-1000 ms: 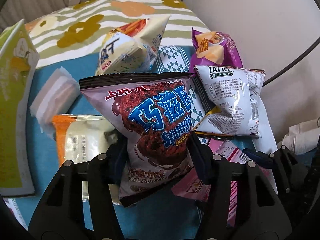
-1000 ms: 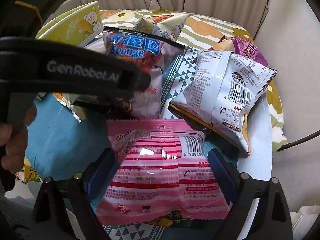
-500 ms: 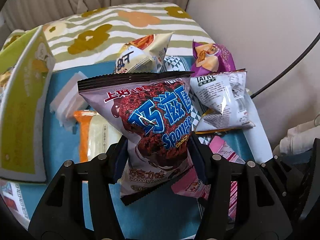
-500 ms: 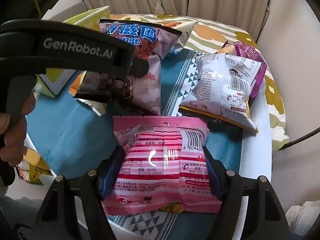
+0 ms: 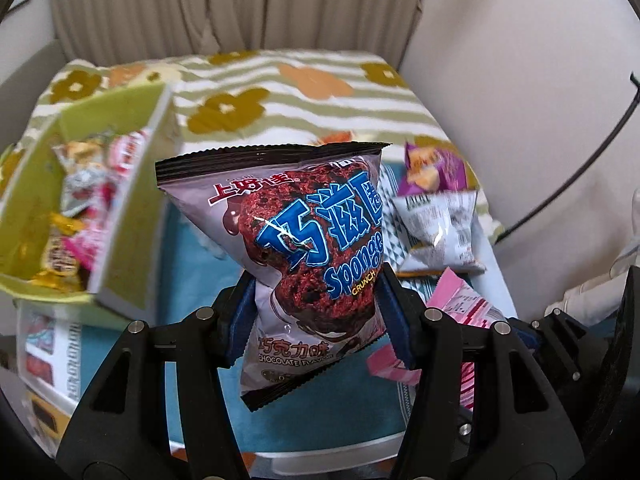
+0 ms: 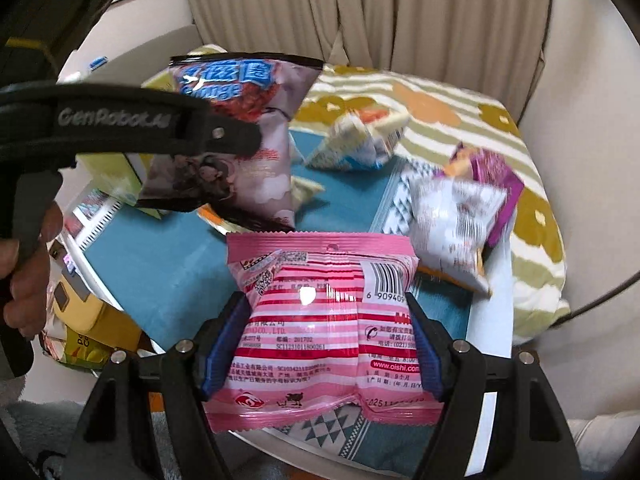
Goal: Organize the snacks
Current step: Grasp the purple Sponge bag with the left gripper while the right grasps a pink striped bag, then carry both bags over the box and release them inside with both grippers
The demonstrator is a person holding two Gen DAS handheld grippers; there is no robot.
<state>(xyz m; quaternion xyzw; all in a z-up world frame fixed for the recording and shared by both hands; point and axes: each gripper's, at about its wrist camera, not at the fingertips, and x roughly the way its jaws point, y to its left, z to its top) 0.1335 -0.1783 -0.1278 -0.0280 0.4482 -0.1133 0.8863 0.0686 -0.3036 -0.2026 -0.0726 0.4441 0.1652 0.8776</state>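
Note:
My left gripper (image 5: 316, 316) is shut on a purple chocolate Sponge Crunch bag (image 5: 296, 248) and holds it upright above the teal table mat (image 5: 192, 264). The same bag (image 6: 244, 128) shows in the right wrist view, held by the left gripper. My right gripper (image 6: 320, 340) is shut on a pink striped snack packet (image 6: 320, 328), lifted above the mat (image 6: 160, 272). A green box (image 5: 80, 200) with several snacks inside stands at the left.
A white snack bag (image 5: 440, 232) and a purple bag (image 5: 436, 168) lie at the mat's right. A white-blue bag (image 6: 360, 140) lies further back. A floral cushion (image 5: 280, 96) and curtain are behind. Boxes (image 6: 76, 296) sit at the left.
Both grippers have risen with their bags, well above the mat. The left view now looks into the green box at the left.

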